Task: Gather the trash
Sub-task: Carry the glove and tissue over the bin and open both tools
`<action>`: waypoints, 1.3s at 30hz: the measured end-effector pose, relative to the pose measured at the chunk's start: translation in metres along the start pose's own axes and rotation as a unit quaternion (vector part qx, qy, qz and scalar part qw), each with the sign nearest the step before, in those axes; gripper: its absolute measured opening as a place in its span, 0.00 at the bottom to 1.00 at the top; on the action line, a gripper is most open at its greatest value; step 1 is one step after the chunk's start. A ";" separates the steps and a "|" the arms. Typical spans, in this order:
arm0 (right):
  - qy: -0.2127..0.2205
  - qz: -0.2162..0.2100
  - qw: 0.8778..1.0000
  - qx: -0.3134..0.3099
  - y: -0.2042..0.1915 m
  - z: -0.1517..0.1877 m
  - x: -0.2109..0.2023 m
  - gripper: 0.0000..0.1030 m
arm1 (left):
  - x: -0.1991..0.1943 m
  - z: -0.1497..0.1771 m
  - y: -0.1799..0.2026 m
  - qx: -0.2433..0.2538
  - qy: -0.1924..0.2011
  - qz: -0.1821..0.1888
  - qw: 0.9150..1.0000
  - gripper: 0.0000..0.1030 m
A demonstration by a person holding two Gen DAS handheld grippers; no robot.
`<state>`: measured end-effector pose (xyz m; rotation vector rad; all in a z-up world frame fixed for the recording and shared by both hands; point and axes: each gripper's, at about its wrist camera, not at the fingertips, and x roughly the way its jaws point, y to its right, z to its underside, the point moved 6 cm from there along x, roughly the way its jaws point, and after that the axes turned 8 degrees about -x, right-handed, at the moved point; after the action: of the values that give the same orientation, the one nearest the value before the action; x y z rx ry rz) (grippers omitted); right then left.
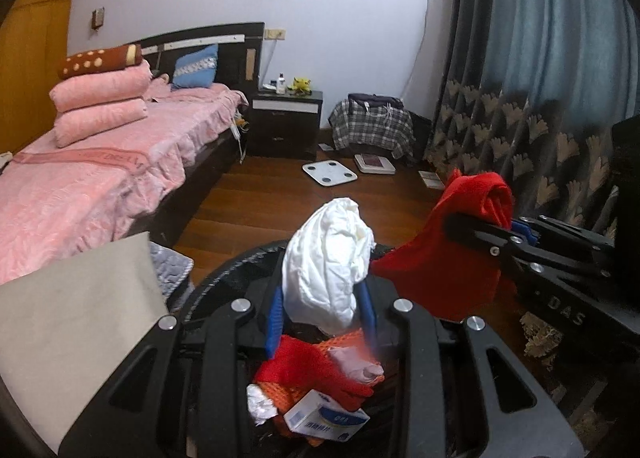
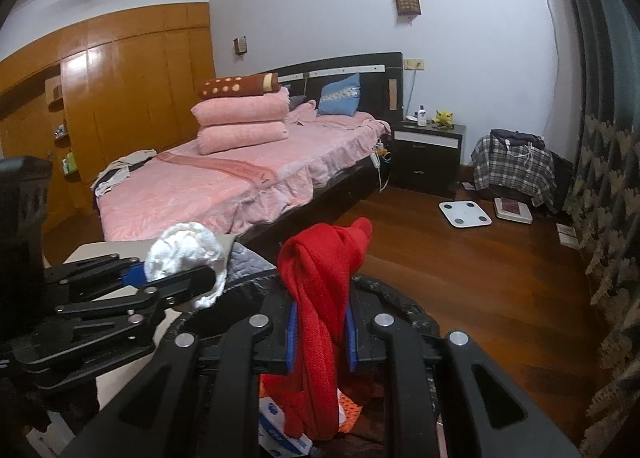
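Two grippers hang side by side over a black-lined trash bin, both pointing toward the bed. Left gripper has its blue pads pinched on a crumpled white wad, probably tissue or thin plastic, held upright above the bin. Right gripper is clamped on a red knit cloth that drapes down into the bin. Inside lie more red fabric, orange mesh and a small white-and-blue box. Beyond, dark wood floor carries a white bathroom scale; a black nightstand stands beside the pink-covered bed.
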<state>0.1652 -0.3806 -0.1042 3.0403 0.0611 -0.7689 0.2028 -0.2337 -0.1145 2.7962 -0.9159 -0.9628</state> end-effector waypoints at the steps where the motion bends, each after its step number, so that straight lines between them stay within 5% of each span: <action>1: -0.002 0.001 1.000 0.001 0.002 0.001 0.002 0.17 | 0.007 0.000 -0.001 0.000 -0.006 0.000 1.000 0.29; 20: -0.054 -0.001 0.998 0.018 0.030 0.032 0.071 0.17 | 0.081 0.005 -0.022 0.004 -0.056 -0.023 0.998 0.32; 25: -0.076 0.000 0.997 0.010 0.033 0.042 0.083 0.46 | 0.089 0.006 -0.032 -0.007 -0.067 -0.015 0.998 0.57; 31: -0.076 0.018 0.997 0.013 0.036 0.047 0.074 0.81 | 0.077 0.007 -0.047 -0.020 -0.066 -0.027 0.997 0.73; 34: -0.073 0.019 0.997 0.015 0.034 0.045 0.064 0.92 | 0.062 0.003 -0.051 -0.017 -0.054 -0.041 0.998 0.82; 39: -0.060 0.007 0.998 0.015 0.027 0.035 0.042 0.94 | 0.027 -0.001 -0.060 -0.027 -0.037 -0.057 0.997 0.88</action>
<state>0.1869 -0.4066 -0.1553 3.0119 0.0280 -0.9589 0.2511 -0.1992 -0.1422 2.8120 -0.7328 -1.0955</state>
